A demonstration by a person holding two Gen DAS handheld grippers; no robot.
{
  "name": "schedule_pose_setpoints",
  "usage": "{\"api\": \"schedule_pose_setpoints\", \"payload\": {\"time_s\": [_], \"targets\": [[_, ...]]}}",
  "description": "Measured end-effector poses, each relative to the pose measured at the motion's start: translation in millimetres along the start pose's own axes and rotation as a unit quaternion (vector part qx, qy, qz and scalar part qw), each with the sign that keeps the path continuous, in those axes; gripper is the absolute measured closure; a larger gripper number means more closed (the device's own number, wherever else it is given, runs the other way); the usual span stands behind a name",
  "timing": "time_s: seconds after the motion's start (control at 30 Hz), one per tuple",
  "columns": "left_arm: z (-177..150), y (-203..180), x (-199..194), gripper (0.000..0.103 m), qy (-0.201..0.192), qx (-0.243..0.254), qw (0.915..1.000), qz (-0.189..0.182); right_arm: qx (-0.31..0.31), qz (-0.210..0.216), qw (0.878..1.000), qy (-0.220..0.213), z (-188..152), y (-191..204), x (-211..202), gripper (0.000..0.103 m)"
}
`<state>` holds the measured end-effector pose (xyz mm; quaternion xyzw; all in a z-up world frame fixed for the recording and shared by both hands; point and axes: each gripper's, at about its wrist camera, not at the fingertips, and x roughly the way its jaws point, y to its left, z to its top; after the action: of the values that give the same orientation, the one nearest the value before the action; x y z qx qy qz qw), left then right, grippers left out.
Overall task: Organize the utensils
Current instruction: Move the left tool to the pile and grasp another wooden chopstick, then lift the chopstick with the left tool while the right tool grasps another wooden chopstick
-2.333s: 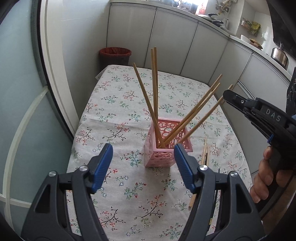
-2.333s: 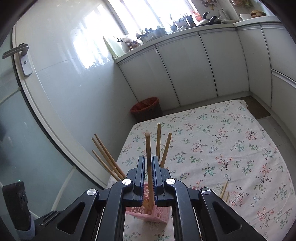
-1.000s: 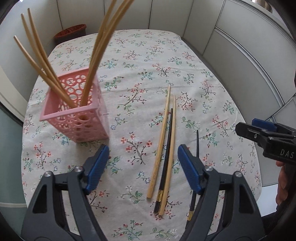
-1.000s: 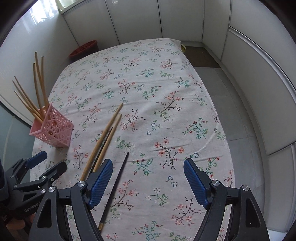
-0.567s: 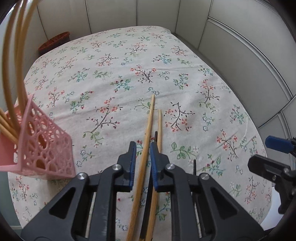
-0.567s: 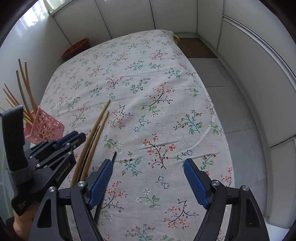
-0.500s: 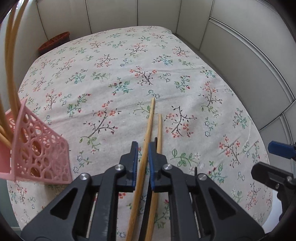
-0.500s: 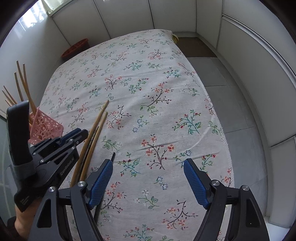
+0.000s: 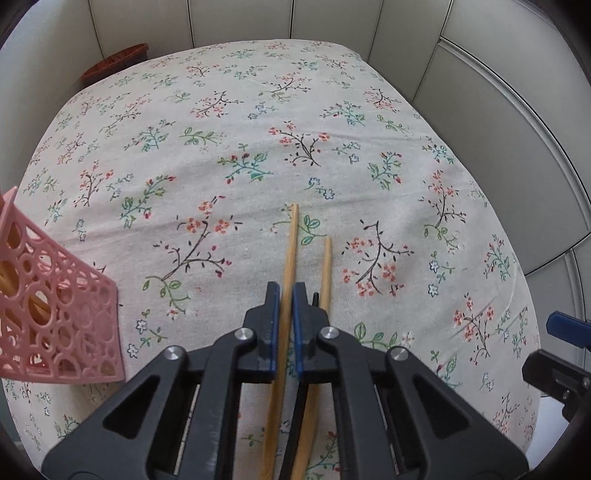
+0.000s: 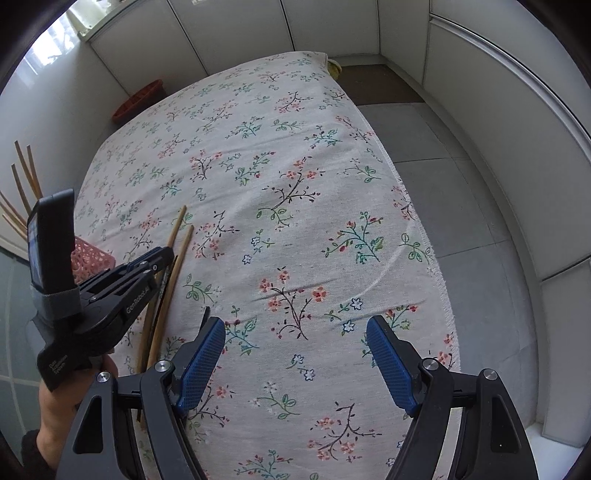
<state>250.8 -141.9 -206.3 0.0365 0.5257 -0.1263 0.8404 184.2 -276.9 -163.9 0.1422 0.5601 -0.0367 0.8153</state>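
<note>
While the left wrist view shows the left gripper [image 9: 285,295] pinching a wooden chopstick [image 9: 290,251] on the tabletop [image 9: 240,110], the right view shows the right gripper [image 10: 295,349] hovering low, spread wide, holding nothing.

light: bright, even daylight | source: window [image 10: 79,16] glare far left of right gripper | shadows: soft, faint | focus: sharp | edges: strong fisheye bending, black corner vignette
</note>
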Motion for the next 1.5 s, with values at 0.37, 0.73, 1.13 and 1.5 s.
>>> {"api": "schedule_pose_setpoints", "payload": {"time_s": [0.37, 0.73, 1.13, 1.5], "targets": [[-45, 38, -31, 0.096, 0.083, -0.021, 0.9959, -0.031, 0.001, 0.004, 1.000, 0.001, -3, 7, -1, 0.023], [-43, 43, -37, 0.085, 0.067, -0.004, 0.9969, -0.040, -0.008, -0.003, 1.000, 0.007, -4, 17, 5, 0.023], [-52, 33, -37, 0.097, 0.075, 0.034, 0.9965, -0.015, -0.004, -0.006, 1.000, 0.013, 3, 28, 15, 0.023], [-70, 67, -130, 0.097, -0.033, 0.055, 0.9975, -0.030, -0.015, 0.019, 1.000, 0.013, 19, 69, 37, 0.023]]}}
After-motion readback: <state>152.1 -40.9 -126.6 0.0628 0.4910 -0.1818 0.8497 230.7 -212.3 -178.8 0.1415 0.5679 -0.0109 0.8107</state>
